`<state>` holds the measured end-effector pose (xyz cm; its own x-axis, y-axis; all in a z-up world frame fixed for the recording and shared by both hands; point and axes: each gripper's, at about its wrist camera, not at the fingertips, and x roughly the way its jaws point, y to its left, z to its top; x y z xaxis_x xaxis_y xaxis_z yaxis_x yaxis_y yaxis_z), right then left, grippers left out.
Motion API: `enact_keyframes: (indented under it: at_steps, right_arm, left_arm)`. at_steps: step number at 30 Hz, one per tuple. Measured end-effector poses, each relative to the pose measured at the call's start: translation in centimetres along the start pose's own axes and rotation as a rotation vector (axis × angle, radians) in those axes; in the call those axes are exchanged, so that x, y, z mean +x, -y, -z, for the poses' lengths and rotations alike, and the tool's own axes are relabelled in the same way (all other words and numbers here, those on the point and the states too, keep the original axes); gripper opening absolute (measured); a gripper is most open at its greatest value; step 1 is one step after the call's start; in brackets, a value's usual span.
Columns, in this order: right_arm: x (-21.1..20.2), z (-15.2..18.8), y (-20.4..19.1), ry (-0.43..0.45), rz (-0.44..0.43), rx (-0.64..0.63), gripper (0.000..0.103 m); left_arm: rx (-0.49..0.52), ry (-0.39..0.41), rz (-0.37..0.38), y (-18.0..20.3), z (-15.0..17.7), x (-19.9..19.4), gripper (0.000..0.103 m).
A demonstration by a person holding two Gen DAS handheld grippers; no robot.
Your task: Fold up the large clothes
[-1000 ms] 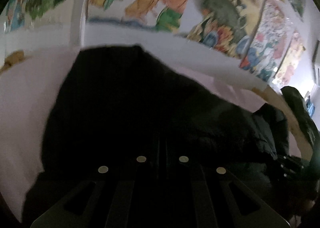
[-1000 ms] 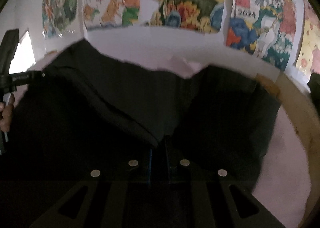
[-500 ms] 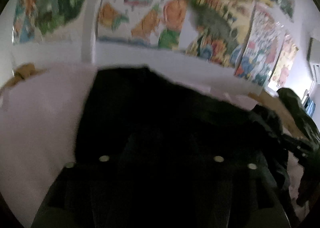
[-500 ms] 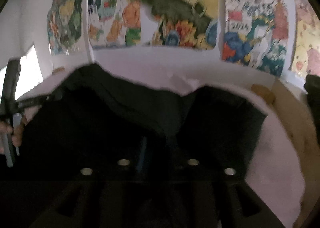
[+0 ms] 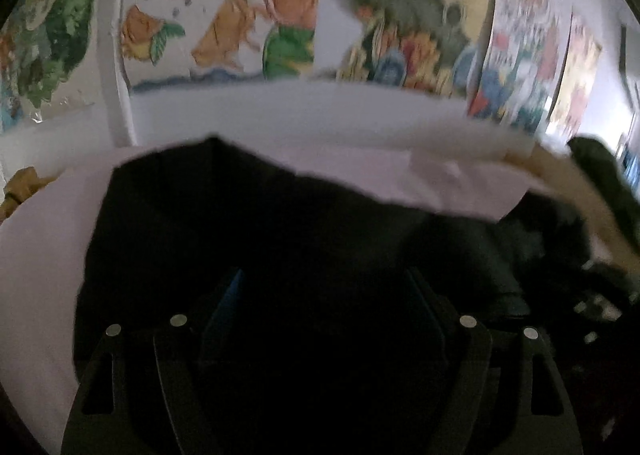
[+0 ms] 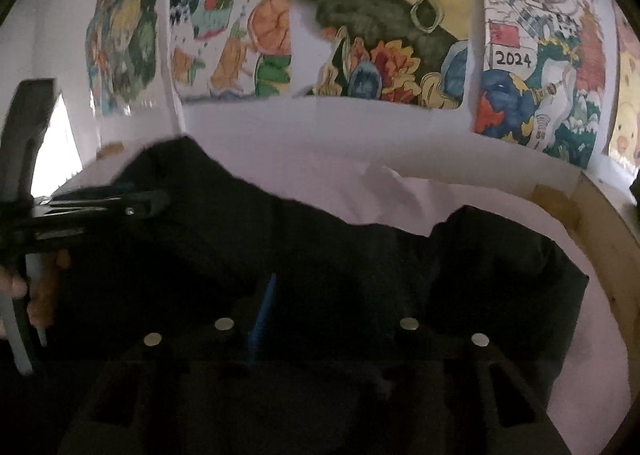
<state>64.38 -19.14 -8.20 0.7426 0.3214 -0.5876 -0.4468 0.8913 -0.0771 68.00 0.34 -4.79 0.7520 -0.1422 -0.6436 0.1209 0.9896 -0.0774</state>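
Across the pale pink sheet that covers the carrying surface lies the black garment, spread wide and filling most of the middle. Whether this surface is a bed or a counter cannot be told. The garment's far edge runs uneven: a raised peak toward the far left corner, a notch right of centre, and a square-cut flap reaching toward the right edge. Bare sheet shows along the far edge and down the right side.

Left tongs: jaws stand well apart, having just been opening. Black fabric lies below and between them; no pad presses on it. A blue strip shows on the inner face of the left finger. In the right wrist view the same tongs point across the garment's far left part, carried by a hand at the left margin.

Right tongs: jaws stand partly apart, having just been closing after opening. Dark cloth lies between and beneath them. The picture is too dark to show whether the pads grip any fold.

Behind the far edge stands a white wall bearing coloured posters. A wooden rim borders the right side of the surface.
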Motion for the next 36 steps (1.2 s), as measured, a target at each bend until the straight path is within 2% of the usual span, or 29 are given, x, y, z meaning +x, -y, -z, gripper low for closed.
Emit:
enact_keyframes:
  at_steps: [4,9,13,16,21,24,28,35,36]
  right_arm:
    - [1.4,1.1,0.4,-0.017,0.011,-0.028,0.033]
    - [4.8,3.0,-0.3,-0.045,0.042,-0.065,0.033]
    - [6.6,3.6,-0.1,-0.067,0.045,-0.069,0.033]
    - [7.2,3.6,0.1,-0.089,0.042,-0.063,0.033]
    - [5.3,3.4,0.2,-0.05,0.034,-0.051,0.033]
    - [3.3,2.9,0.5,-0.039,0.004,-0.025,0.039]
    - [0.3,2.4,0.0,-0.051,-0.005,-0.008,0.062]
    - [-4.1,3.0,-1.7,-0.091,-0.009,0.031,0.075]
    - [-4.6,3.2,-2.0,-0.092,-0.006,0.039,0.076]
  left_arm:
    - [-0.063,-0.009,0.041,-1.7,1.4,1.6,0.076]
    - [0.042,-0.019,-0.041,-0.4,2.1,3.8,0.076]
    - [0.05,-0.026,-0.061,-0.4,2.9,5.6,0.076]
    - [0.051,-0.025,-0.067,-0.5,3.2,6.1,0.076]
    - [0.026,0.009,-0.038,-0.9,3.3,4.4,0.076]
    - [-0.013,0.0,-0.05,-1.1,3.1,2.7,0.076]
    - [-0.018,-0.029,-0.073,-0.4,3.1,0.6,0.076]
    - [0.037,-0.017,-0.109,1.3,4.6,-4.4,0.077]
    - [0.041,-0.013,-0.109,1.5,4.8,-5.1,0.084]
